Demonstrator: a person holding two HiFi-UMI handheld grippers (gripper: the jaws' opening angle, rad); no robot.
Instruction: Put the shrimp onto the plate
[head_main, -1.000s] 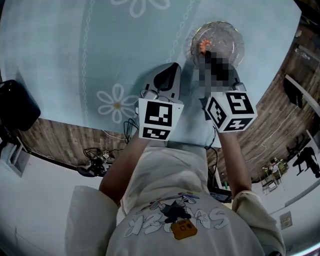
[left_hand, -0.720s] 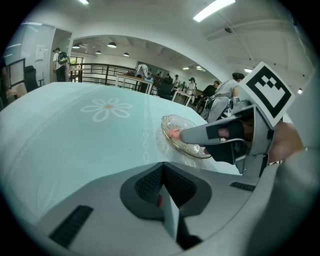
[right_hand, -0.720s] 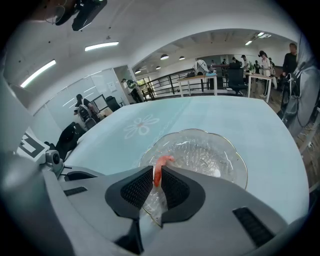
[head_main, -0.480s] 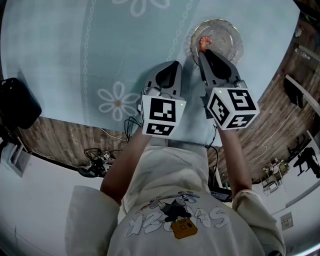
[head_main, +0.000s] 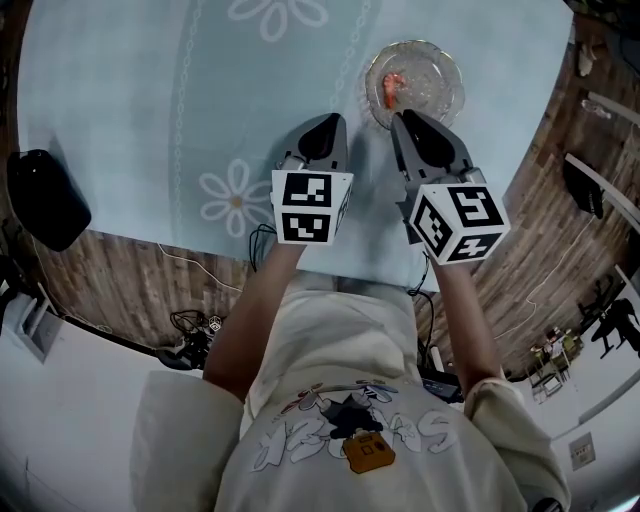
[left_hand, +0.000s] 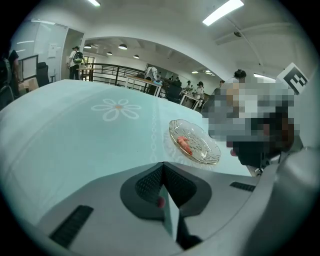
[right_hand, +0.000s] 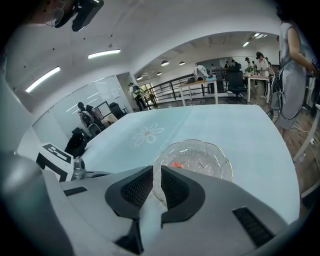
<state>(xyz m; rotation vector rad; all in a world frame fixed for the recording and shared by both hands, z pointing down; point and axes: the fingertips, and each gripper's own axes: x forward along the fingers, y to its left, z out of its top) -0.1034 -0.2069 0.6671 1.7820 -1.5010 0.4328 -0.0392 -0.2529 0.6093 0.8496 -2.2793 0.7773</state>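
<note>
The orange shrimp (head_main: 391, 88) lies in the clear glass plate (head_main: 440, 75) at the far side of the light blue table. It lies on the plate's left half. My right gripper (head_main: 405, 122) hovers just short of the plate's near rim, its jaws a narrow gap apart with nothing between them. The right gripper view shows the shrimp (right_hand: 176, 164) and plate (right_hand: 215, 159) just beyond the right gripper (right_hand: 156, 170). My left gripper (head_main: 325, 128) is shut and empty, to the left of the plate. From the left gripper (left_hand: 162, 165), the plate (left_hand: 206, 151) and shrimp (left_hand: 185, 145) sit ahead to the right.
The tablecloth (head_main: 120, 120) is pale blue with white daisy prints (head_main: 232, 200). A black bag-like object (head_main: 42, 200) sits at the table's left near edge. Cables (head_main: 190, 325) lie on the floor below the table. People and desks fill the far room.
The right gripper was over the plate with the shrimp at its tip. It has let go and drawn back toward me; the shrimp now rests in the plate. The left gripper barely moved.
</note>
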